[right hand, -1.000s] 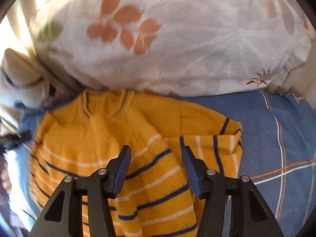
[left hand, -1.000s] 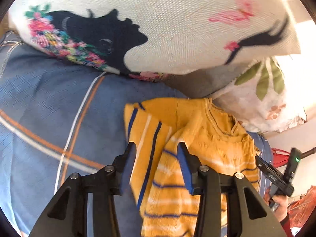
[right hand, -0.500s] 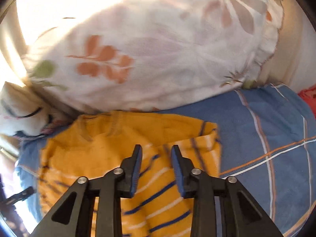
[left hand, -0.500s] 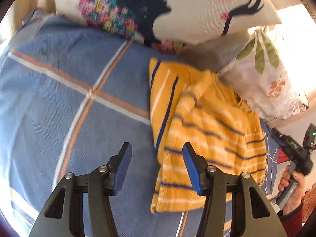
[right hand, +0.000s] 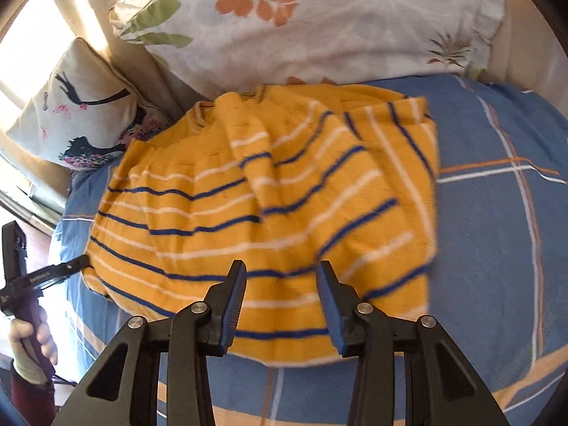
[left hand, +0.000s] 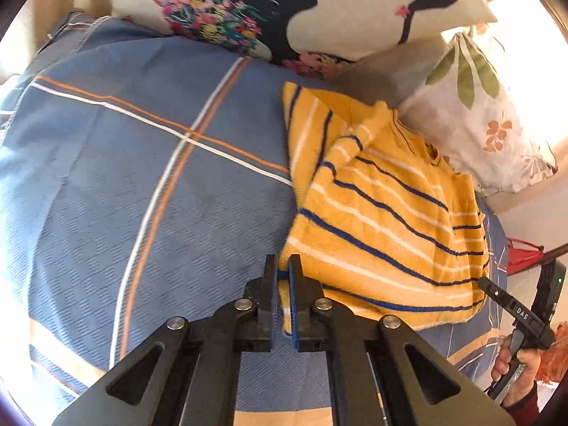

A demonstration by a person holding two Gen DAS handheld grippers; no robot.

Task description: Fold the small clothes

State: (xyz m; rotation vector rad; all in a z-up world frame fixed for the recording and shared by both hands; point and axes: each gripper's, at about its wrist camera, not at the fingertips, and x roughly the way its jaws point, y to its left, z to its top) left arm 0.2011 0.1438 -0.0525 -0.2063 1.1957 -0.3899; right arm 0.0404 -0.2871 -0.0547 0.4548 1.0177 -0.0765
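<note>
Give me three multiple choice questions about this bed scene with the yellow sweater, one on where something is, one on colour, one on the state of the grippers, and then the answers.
1. Where does the yellow knitted sweater with stripes lie?
A. On the blue checked bedsheet, below the pillows
B. On top of the white leaf-print pillow
C. On the floor

2. What colours are the sweater's stripes?
A. Red and green
B. Dark blue and white
C. Black only

3. How is the left hand-held gripper?
A. Wide open above the sheet
B. Shut on the sweater's lower corner
C. Out of view

Answers:
1. A: blue sheet shows all round it, with the pillows beyond its collar.
2. B: both wrist views show blue and white lines.
3. B: the jaws pinch yellow fabric, while the right hand-held gripper is open over the hem.
</note>
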